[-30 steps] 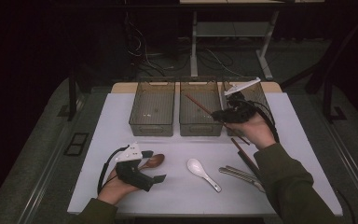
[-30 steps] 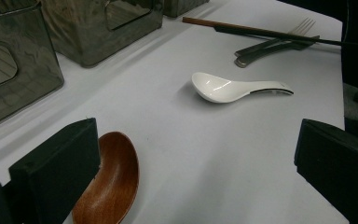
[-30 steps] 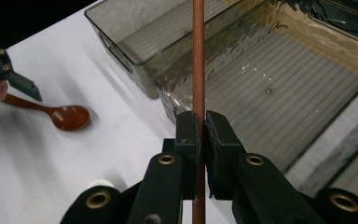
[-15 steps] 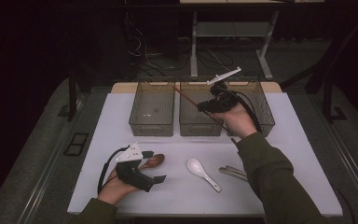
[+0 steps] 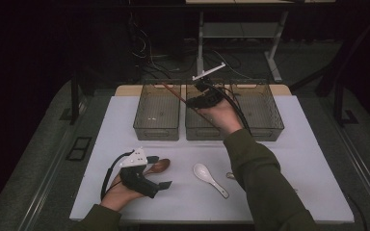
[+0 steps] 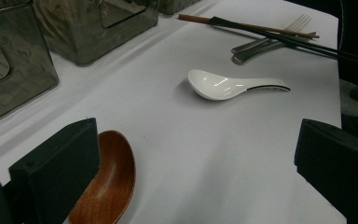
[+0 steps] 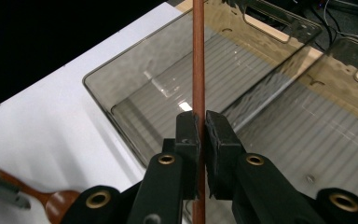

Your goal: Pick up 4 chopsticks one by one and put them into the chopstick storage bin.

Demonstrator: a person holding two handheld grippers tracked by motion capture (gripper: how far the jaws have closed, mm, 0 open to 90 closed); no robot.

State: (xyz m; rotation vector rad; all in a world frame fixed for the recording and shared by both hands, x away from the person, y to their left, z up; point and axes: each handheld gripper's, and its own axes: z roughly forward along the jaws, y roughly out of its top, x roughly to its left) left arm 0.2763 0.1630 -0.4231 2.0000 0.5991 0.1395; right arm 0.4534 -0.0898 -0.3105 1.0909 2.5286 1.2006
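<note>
My right gripper (image 5: pixel 192 102) (image 7: pixel 201 121) is shut on a brown chopstick (image 7: pixel 198 56) (image 5: pixel 173 91) and holds it in the air over the smoky plastic bins, about where the left bin (image 5: pixel 157 113) (image 7: pixel 135 88) meets the middle bin (image 5: pixel 195 127). On the white mat near the front left rests my left gripper (image 5: pixel 160 174) (image 6: pixel 196 140), open. A wooden spoon (image 5: pixel 160 166) (image 6: pixel 109 184) lies beside its left jaw. A white ceramic spoon (image 5: pixel 209 177) (image 6: pixel 228 86) lies mid-mat, apart from both grippers.
A third bin (image 5: pixel 257 113) stands to the right of the other two. A pair of dark chopsticks (image 6: pixel 279 36) and a metal fork (image 6: pixel 265 44) lie on the mat beyond the white spoon. The mat (image 5: pixel 101 144) has bare room at the left and right.
My right gripper has carried the brown chopstick leftward, from over the right bin to the left and middle bins. The left gripper has stayed put.
</note>
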